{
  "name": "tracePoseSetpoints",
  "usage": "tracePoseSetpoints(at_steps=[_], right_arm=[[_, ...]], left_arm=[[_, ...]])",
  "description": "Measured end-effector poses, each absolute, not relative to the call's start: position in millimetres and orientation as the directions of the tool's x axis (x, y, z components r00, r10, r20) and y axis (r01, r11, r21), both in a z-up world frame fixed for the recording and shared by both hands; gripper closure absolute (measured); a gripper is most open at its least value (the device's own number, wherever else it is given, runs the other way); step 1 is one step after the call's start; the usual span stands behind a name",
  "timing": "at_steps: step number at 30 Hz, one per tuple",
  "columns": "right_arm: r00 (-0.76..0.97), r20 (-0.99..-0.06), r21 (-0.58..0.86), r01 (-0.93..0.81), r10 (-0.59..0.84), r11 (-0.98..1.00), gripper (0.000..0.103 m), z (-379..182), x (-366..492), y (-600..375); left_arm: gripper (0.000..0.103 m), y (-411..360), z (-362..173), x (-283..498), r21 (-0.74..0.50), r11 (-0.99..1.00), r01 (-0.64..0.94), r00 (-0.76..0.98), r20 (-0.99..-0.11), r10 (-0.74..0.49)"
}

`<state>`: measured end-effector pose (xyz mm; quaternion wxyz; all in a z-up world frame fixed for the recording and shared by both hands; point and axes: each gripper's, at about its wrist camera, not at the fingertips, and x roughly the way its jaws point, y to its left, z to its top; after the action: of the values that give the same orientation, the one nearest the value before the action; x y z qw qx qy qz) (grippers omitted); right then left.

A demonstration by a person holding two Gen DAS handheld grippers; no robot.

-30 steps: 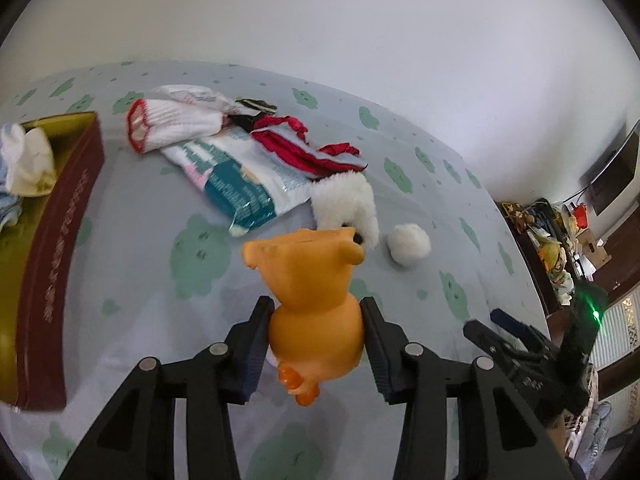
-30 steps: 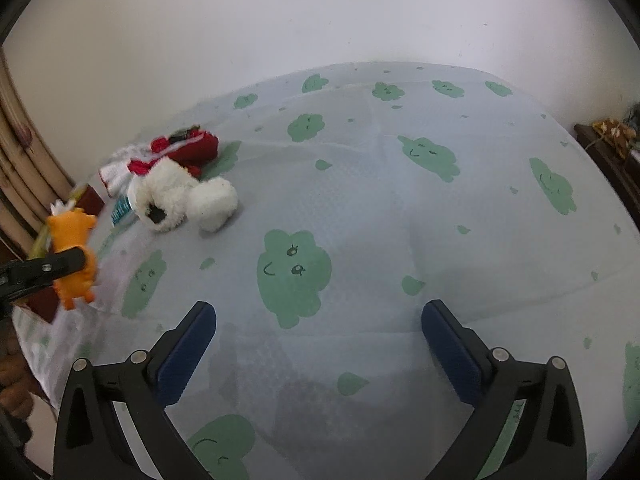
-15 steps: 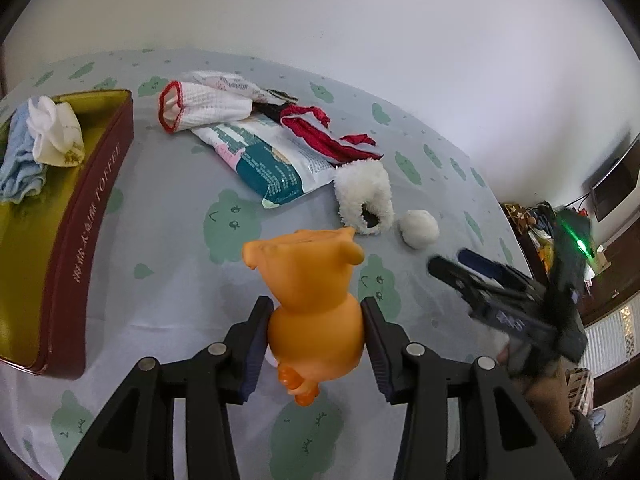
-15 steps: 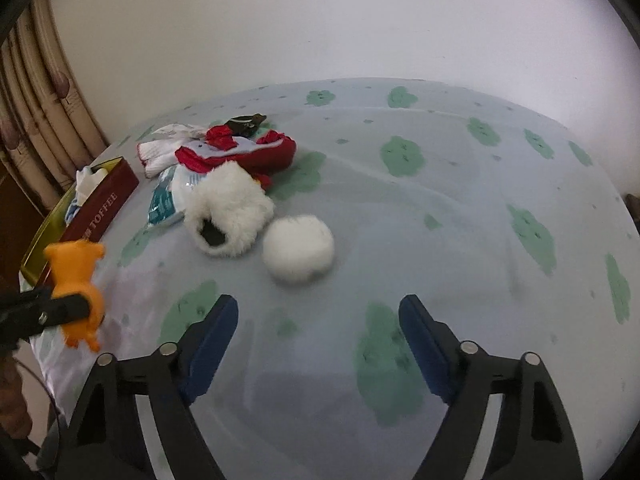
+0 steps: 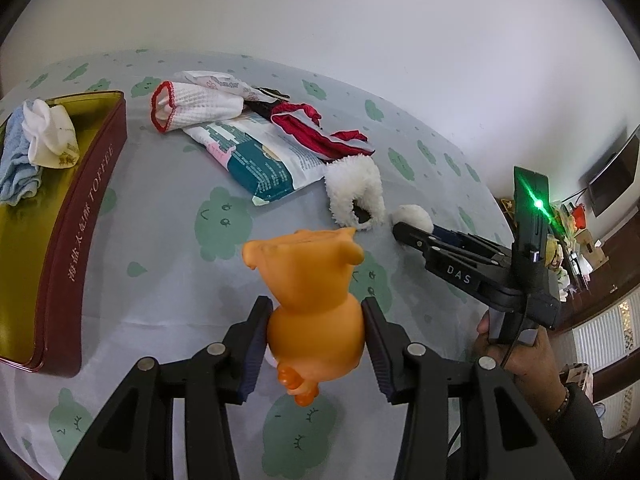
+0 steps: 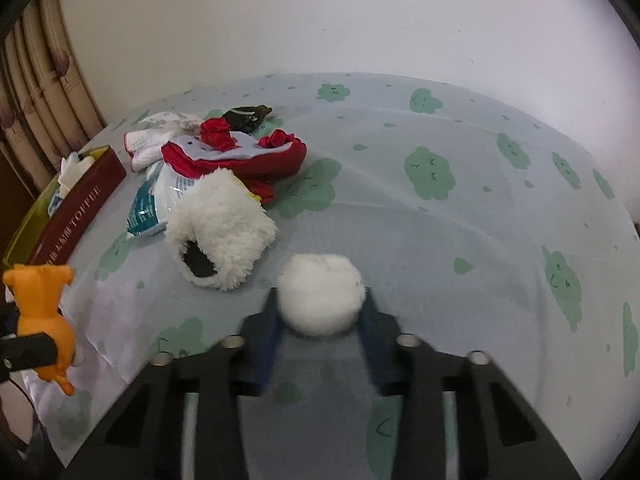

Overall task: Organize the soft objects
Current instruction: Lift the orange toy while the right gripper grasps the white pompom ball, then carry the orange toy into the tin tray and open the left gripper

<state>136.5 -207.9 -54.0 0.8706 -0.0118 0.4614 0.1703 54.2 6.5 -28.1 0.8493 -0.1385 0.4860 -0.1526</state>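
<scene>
Right tool (image 6: pixel 320 316) just closed — on pom-pom (image 6: pixel 321 294)

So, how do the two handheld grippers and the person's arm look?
The left gripper and the right gripper have black angular frames, silver bolts and dark blue ribbed pads. The right one carries white letters "DAS", a green light and a thin black cable. The right hand wears a beaded bracelet and a dark sleeve.

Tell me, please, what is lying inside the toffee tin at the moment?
In the toffee tin, a white sock rests on a light blue cloth at its far end. The remaining gold floor looks bare; the near corner is out of frame.
</scene>
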Motion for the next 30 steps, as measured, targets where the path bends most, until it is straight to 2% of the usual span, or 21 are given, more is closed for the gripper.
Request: tracePoseSetpoints(at_steps=[2,12,19,23,30], right_arm=[[0.528,-0.798,0.151,-0.29,0.29,0.945,0.077,-52,132,-212],[0.589,-0.765,0.17,-0.206,0.261,0.964,0.078,-46,99,-220],[0.593,-0.769,0.152,-0.192,0.238,0.97,0.078,-47,99,-220],[0.594,-0.771,0.148,-0.186,0.231,0.971,0.078,-48,99,-220],[0.588,-0.777,0.14,-0.185,0.223,0.973,0.078,-48,99,-219]], left_arm=[[0.057,8,-27,53,-0.386,0.915,0.121,0.485,-0.781,-0.394],[0.057,20,-13,38,-0.386,0.917,0.099,0.523,-0.764,-0.378],[0.056,59,8,23,-0.375,0.926,0.046,0.569,-0.752,-0.333],[0.056,97,19,17,-0.345,0.938,-0.013,0.591,-0.759,-0.271],[0.056,160,28,26,-0.183,0.977,-0.11,0.62,-0.781,-0.077]])
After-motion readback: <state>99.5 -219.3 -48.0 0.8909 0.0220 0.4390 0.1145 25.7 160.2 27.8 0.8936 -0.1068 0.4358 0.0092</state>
